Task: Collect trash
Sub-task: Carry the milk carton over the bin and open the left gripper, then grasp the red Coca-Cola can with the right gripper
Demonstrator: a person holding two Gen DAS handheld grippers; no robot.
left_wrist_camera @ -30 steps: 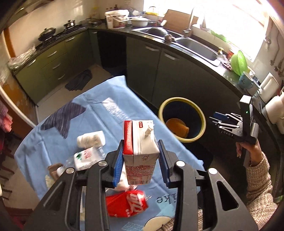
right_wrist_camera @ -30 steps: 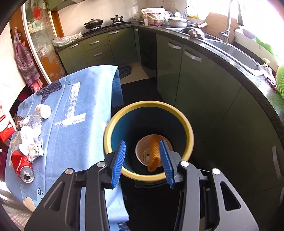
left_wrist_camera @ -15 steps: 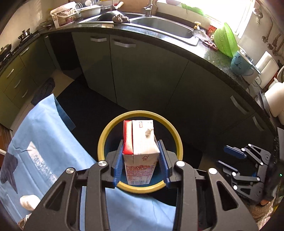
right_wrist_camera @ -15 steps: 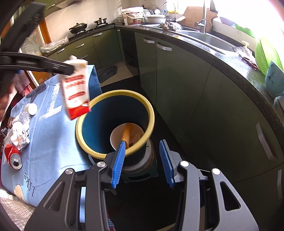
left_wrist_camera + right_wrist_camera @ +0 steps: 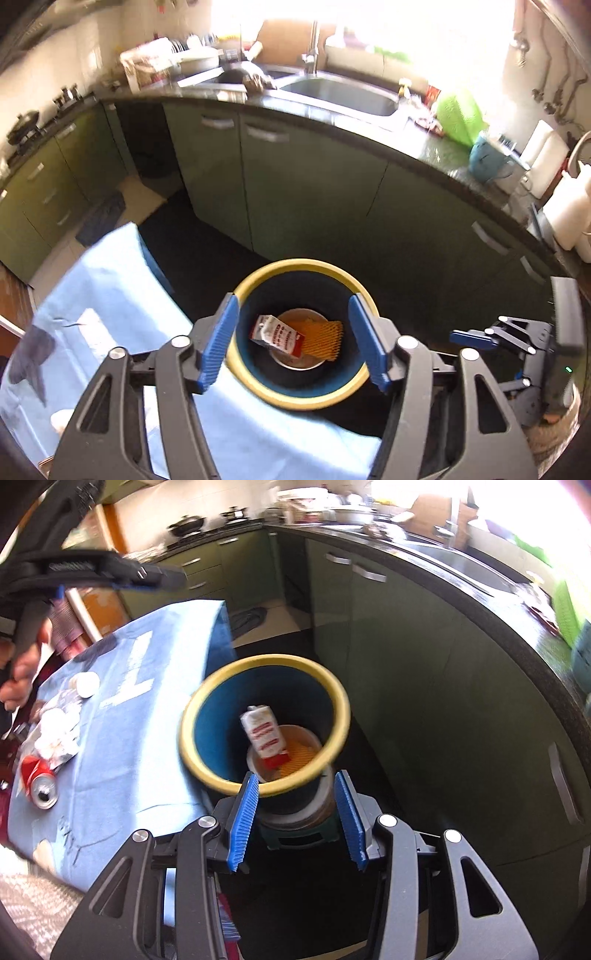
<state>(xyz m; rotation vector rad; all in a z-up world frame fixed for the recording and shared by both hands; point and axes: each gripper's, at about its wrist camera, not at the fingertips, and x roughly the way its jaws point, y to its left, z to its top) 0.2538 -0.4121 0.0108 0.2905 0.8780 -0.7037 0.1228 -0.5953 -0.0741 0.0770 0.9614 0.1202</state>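
Note:
A blue bin with a yellow rim (image 5: 258, 397) (image 5: 207, 771) stands on the floor beside the table. A red and white milk carton (image 5: 277, 330) (image 5: 263, 731) is inside the bin, on an orange mesh piece (image 5: 321, 334) and a white bowl (image 5: 255, 766). My left gripper (image 5: 293, 345) is open and empty above the bin. My right gripper (image 5: 295, 821) is open and empty, just in front of the bin. On the blue tablecloth (image 5: 122, 746) lie a red can (image 5: 38, 784), crumpled white wrappers (image 5: 57, 738) and a white cup (image 5: 86, 685).
Green kitchen cabinets (image 5: 306, 192) and a dark counter with a sink (image 5: 343, 92) curve behind the bin. A green colander (image 5: 460, 118) and a blue mug (image 5: 487, 158) stand on the counter. The bin rests on a small green stool (image 5: 299, 836).
My left gripper carried the milk carton from the table to above the bin, opened and dropped it in. My right gripper drew back a little from the bin.

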